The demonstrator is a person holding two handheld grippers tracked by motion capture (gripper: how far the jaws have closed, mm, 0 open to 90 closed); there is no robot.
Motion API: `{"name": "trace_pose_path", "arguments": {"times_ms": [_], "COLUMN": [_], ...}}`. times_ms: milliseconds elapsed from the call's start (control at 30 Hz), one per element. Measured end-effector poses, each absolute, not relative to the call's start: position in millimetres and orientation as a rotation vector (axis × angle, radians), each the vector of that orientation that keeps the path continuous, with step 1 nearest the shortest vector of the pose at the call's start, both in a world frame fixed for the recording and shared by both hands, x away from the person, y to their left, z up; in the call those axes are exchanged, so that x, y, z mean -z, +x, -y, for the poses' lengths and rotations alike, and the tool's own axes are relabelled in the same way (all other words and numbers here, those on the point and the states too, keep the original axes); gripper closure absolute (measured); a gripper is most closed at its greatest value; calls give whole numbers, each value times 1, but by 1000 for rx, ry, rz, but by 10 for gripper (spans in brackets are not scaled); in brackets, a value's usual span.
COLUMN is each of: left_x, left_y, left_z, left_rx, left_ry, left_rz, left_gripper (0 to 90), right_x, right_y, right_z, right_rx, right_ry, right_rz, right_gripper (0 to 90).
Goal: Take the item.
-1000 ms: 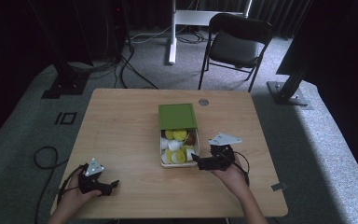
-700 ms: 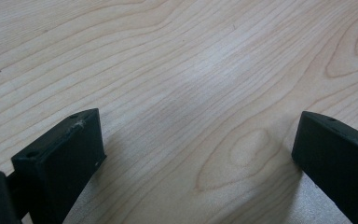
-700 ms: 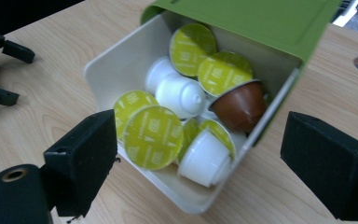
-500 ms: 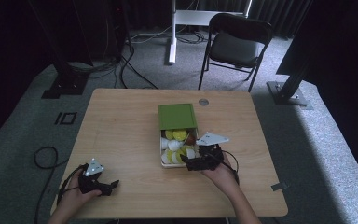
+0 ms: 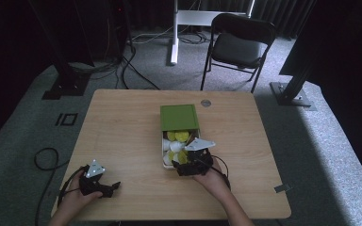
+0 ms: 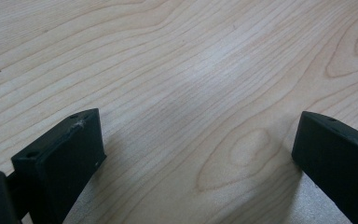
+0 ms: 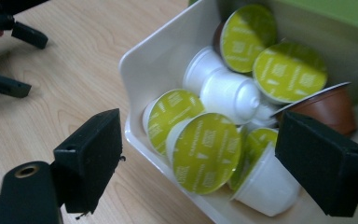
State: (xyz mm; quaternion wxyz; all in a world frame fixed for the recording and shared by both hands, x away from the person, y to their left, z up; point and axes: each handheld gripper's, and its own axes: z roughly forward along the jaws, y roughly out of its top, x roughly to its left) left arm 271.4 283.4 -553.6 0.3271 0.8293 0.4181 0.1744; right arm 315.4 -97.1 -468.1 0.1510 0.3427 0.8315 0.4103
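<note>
1. Coffee capsule with the green lid [image 7: 206, 151]: it lies tilted at the near corner of the white tray [image 7: 156, 58], between the jaws of my right gripper [image 7: 200, 161], untouched by either pad.
2. My right gripper's jaws have just been closing; they stand wide, the left jaw outside the tray wall over the table, the right jaw over the capsules. In the high view this gripper [image 5: 181, 165] sits at the tray's 6 o'clock end.
3. Around that capsule: a second green-lidded one touches it at 10 o'clock, a white capsule body [image 7: 230, 95] lies at 12 o'clock, a brown capsule [image 7: 328, 109] at 2 o'clock, and two more green lids at the far wall.
4. The tray [image 5: 165, 162] slides out from under a green box cover [image 5: 179, 117], which lies at the tray's 12 o'clock, near the middle of the table [image 5: 122, 132].
5. My left gripper [image 5: 113, 187] rests at the table's 7 o'clock corner, well apart from the tray. Its jaws gape wide over bare wood [image 6: 191, 84], nothing between them.
</note>
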Motion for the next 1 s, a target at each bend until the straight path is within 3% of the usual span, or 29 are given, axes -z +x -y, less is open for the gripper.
{"name": "trace_pose_path", "arguments": {"times_ms": [300,367,1000], "left_x": [554,554,554], "left_y": [271,271,271], "left_z": [-283,-283,-283], "left_rx": [-457,-457,-457], "left_ry": [2170,2170,2172], "left_rz": [-1096,-1096,-1095], "left_gripper": [31,31,31], "right_x": [481,486,495], "right_y": [318,320,327], "right_z": [85,82,77], "right_rx": [-1121,-1090,-989], "right_ry": [990,1008,1051], "right_rz": [-2411,-2414,-2407], "right_gripper": [237,299,398]}}
